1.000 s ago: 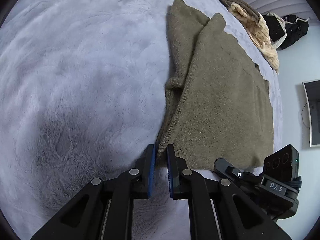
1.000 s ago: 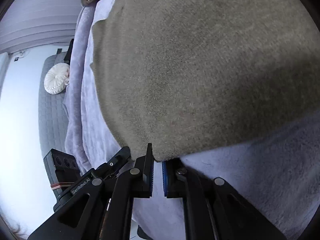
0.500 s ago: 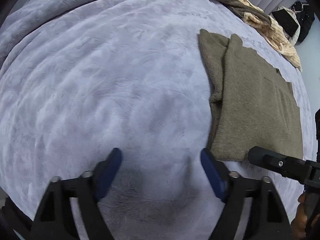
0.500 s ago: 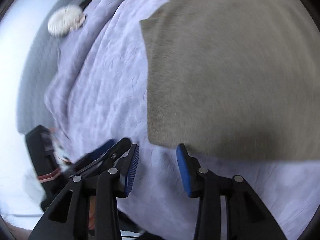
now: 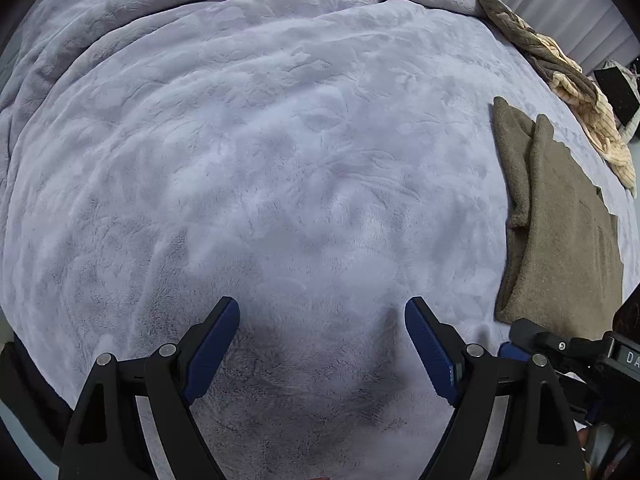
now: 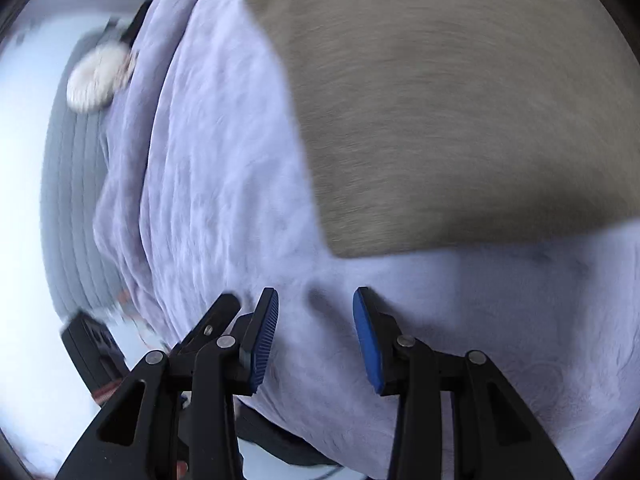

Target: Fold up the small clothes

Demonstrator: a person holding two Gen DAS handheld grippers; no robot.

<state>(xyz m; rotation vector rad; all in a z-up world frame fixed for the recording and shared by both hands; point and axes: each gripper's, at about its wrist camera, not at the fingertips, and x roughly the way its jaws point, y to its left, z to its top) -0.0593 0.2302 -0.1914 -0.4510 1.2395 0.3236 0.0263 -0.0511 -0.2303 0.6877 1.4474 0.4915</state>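
An olive-brown knitted garment (image 5: 560, 236) lies folded flat on the lilac bed cover (image 5: 260, 160), at the right edge of the left wrist view. My left gripper (image 5: 322, 312) hangs wide open over bare cover, well to the left of the garment, with nothing between its fingers. In the right wrist view the same garment (image 6: 460, 112) fills the upper right. My right gripper (image 6: 314, 304) stands open just short of its near corner, over the cover, holding nothing. The right gripper's body (image 5: 568, 348) shows at the lower right of the left wrist view.
A heap of beige and grey-brown clothes (image 5: 560, 80) lies at the bed's far right edge. A round white cushion (image 6: 98, 80) sits on a grey ribbed seat (image 6: 68, 200) beyond the bed's left side. The bed edge drops off close to my right gripper.
Both grippers were shut on the garment's near edge; they let go, opened and drew back. The left one swung left, away over bare cover. The garment now lies flat.
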